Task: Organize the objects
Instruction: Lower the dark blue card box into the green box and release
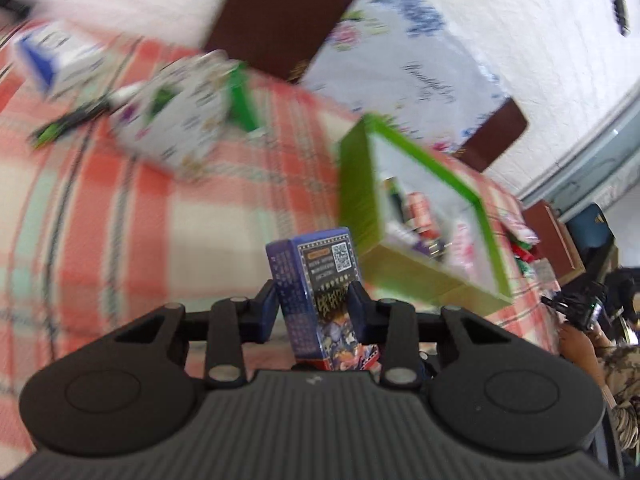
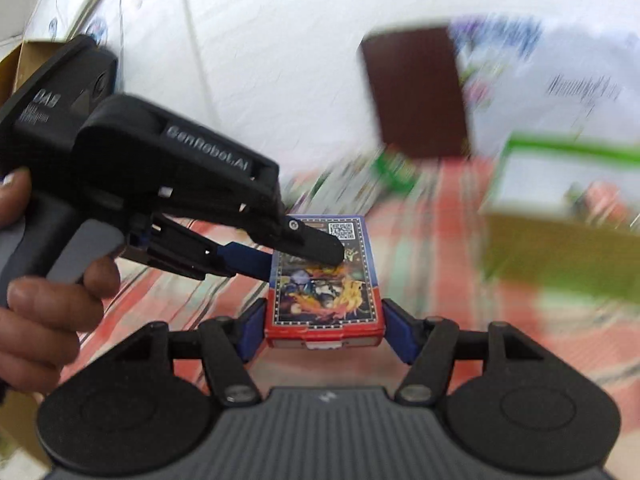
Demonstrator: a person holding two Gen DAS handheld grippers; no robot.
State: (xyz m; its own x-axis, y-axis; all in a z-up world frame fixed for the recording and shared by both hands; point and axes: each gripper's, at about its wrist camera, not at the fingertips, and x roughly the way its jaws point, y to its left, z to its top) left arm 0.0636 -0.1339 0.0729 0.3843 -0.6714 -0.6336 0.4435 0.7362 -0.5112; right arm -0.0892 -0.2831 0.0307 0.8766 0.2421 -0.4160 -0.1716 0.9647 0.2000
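Both tools are pinching one small card box (image 2: 324,280) above the plaid-covered bed (image 1: 120,220) (green-rimmed box (image 1: 420,216) nearby); opposing pulls could be twisting it loose.

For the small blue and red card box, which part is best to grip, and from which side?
Grip the card box across its two long narrow edges, near the red end, coming along its length. The flat printed face is wide; the edges are straight and parallel, so the jaws sit flat there, as the right gripper frames it.

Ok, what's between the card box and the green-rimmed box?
Only bare plaid cloth lies between the card box and the green-rimmed box, seen in the right wrist view.
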